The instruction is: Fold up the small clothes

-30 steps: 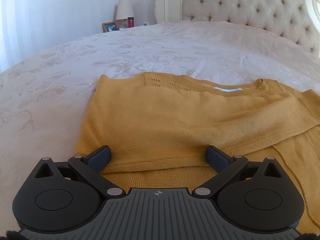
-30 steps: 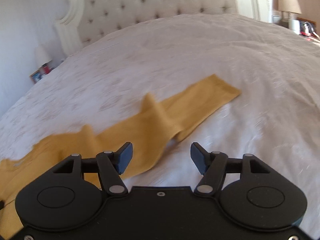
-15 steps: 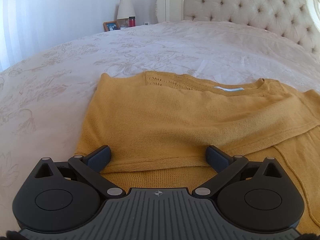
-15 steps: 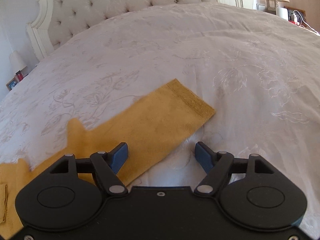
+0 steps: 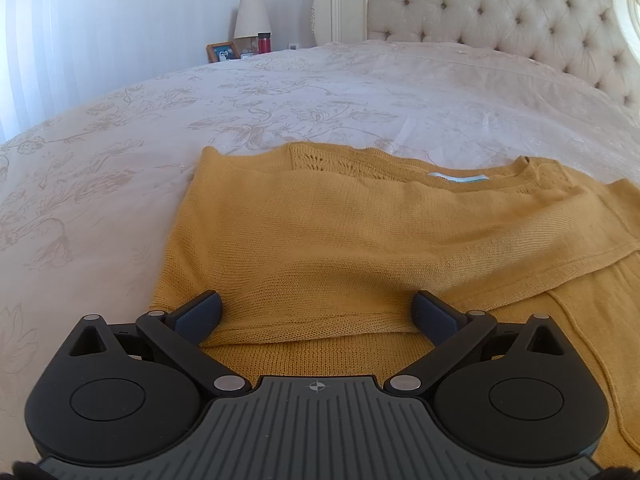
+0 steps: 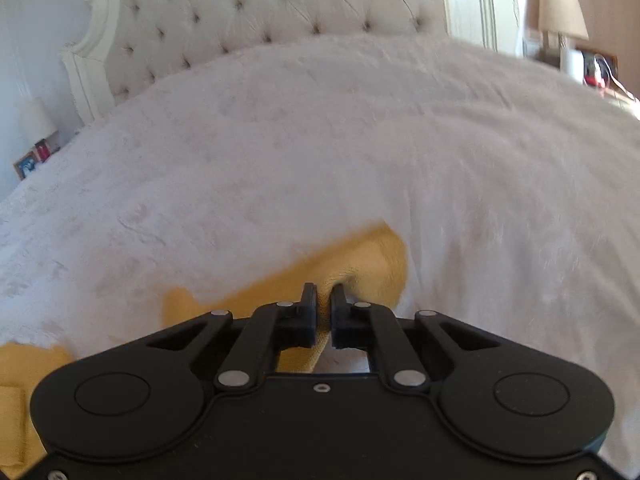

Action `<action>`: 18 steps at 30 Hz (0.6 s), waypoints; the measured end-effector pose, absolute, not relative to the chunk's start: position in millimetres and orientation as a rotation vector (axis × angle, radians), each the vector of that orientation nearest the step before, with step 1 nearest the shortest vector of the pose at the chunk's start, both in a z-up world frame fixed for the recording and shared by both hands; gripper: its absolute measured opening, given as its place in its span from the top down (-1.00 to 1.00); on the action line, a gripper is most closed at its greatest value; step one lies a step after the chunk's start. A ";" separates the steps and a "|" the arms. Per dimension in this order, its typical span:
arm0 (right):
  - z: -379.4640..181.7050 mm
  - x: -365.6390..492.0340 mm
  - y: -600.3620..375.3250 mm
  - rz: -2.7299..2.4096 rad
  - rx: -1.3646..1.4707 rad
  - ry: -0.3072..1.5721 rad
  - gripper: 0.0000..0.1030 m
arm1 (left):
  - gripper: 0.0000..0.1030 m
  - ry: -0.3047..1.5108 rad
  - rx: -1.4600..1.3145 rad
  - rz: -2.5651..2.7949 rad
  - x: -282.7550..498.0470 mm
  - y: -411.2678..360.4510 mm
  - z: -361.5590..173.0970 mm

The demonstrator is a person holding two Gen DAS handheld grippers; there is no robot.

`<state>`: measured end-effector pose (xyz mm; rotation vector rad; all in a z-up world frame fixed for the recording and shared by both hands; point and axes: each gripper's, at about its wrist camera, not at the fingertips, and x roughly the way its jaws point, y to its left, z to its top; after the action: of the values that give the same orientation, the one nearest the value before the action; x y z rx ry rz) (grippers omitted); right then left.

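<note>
The right hand-held gripper [image 6: 324,294] has just been closing, and its jaws now stand almost together with a bunched end of the mustard sweater's sleeve [image 6: 376,260] pinched between the pads; the knit puckers up just ahead of the fingertips. The left hand-held gripper [image 5: 318,312] hangs with its jaws spread wide, holding nothing. Its two dark blue pads [image 5: 200,314] sit low over the sweater [image 5: 360,240], one on either side of a folded-over edge near the hem, though I cannot tell whether they touch the cloth.

The sweater lies flat on the bed [image 5: 280,92], its body toward the foot and its neckline, with a pale label [image 5: 458,179], toward the headboard [image 5: 500,8]. One sleeve is folded across the body; the other trails out over the bedspread to the right-hand gripper.

The bedspread is off-white with a faint woven flower pattern. The headboard is cream, button-tufted, in a carved frame. Beside it stand a lamp [image 5: 251,18] with a pale shade, a framed picture [image 5: 222,52] and a red flask [image 5: 264,42]. A second lamp [image 6: 560,12] stands at the bed's other side.

The sweater is a fine rib knit with an openwork band below the neck.
</note>
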<state>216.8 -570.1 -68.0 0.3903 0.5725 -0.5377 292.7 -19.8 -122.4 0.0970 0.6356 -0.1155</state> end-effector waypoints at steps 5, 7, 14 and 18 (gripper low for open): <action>3.8 217.1 -529.5 -0.430 0.313 0.466 0.76 | -1.00 0.636 0.096 -0.116 292.9 -20.0 -122.3; 29.0 222.7 -504.6 -0.360 0.286 0.438 0.76 | -1.00 0.636 0.093 -0.117 293.1 -19.5 -122.2; 64.2 253.3 -388.9 -0.087 0.258 0.416 0.76 | -1.00 0.638 0.081 -0.121 292.7 -18.2 -121.9; 39.5 269.3 -318.6 0.066 0.228 0.457 0.76 | -1.00 0.639 0.072 -0.125 292.1 -16.7 -121.2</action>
<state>269.3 -318.6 39.5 0.2284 0.4574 0.0661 292.1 -16.7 -121.2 0.0718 0.6386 -0.1246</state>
